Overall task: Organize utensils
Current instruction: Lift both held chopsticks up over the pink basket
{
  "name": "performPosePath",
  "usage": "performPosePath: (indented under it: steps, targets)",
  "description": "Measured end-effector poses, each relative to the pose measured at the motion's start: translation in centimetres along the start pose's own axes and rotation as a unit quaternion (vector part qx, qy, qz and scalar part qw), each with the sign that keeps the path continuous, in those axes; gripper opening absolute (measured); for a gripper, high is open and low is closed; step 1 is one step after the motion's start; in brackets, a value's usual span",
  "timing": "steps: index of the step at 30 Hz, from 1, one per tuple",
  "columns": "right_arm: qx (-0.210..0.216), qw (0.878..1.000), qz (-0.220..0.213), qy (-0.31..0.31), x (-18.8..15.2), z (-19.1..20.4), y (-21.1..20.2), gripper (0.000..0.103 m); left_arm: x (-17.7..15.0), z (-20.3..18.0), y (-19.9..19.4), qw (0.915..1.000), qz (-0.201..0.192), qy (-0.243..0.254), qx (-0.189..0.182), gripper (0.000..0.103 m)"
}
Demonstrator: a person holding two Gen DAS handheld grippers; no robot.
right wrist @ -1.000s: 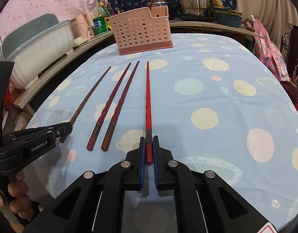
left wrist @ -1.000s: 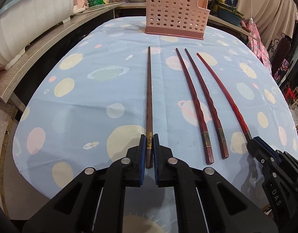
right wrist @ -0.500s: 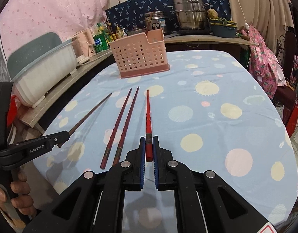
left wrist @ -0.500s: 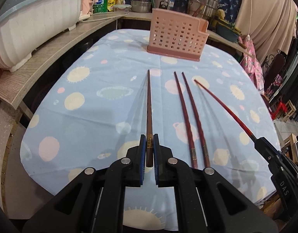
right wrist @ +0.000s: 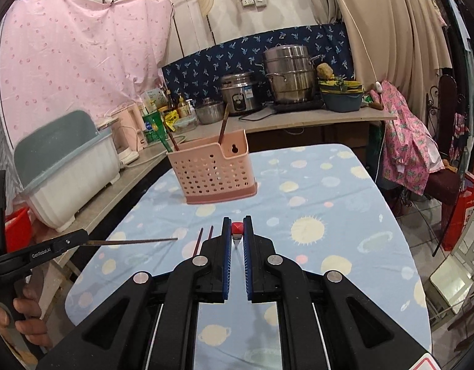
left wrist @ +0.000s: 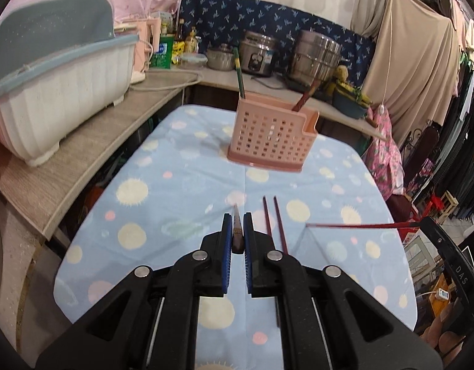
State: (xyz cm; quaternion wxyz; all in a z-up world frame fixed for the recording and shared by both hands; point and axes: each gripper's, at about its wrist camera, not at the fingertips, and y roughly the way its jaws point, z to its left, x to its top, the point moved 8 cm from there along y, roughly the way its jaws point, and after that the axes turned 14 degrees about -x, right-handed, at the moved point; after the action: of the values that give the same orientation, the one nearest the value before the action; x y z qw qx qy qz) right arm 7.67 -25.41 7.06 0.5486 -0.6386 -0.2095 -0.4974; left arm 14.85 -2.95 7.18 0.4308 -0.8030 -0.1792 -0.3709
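Now both chopsticks are off the desk (left wrist: 187,178): a second ago each lay flat on the spotted cloth with only its butt end between the tool fingers, half a second ago they were tilting up, and at this moment each is carried in the air. Left tool (left wrist: 238,240) is clenched on the dark brown chopstick (left wrist: 237,228), which from its own camera foreshortens to a short stub pointing ahead; from the right wrist view the same stick (right wrist: 135,241) projects sideways, clear of the cloth. Right tool (right wrist: 237,240) is clenched on the red chopstick (right wrist: 237,227), seen end-on as a red square butt; in the left view its shaft (left wrist: 354,225) runs roughly level above the desk. Two red-brown chopsticks (left wrist: 274,225) remain lying side by side on the cloth, between the two tools. Pink perforated holder (left wrist: 270,138) stands upright at the far end of the desk, well apart from both tools, already holding a few utensils. Judgement: pick-up step is done for two of four sticks; transport to the holder and insertion are pending. Both camera views have pitched upward relative to the earlier frames.
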Motion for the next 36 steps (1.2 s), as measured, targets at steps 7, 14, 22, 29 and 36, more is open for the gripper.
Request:
performPosePath:
  steps: [7,14,22,29,36]
  targets:
    - [0.007,1.000,-0.027,0.012,3.6,0.1,0.0,0.007,3.9,-0.7,0.3,0.9997,-0.022,0.006,-0.003,0.007]
    - [0.007,1.000,-0.028,0.012,4.7,0.6,1.3,0.007,6.5,-0.9,1.8,0.9996,-0.026,0.012,0.000,0.007]
    - [0.017,0.999,-0.035,0.021,7.3,0.8,2.4,0.007,9.8,-1.3,2.8,0.9994,-0.029,0.016,-0.005,0.007]
    - [0.030,0.996,-0.080,0.037,14.1,2.0,3.9,0.007,16.0,-2.4,3.0,0.9977,-0.062,0.025,-0.004,0.007]
    - [0.054,0.988,-0.130,0.063,21.6,4.0,6.0,0.007,23.7,-3.6,2.3,0.9896,-0.141,0.028,0.005,0.007]
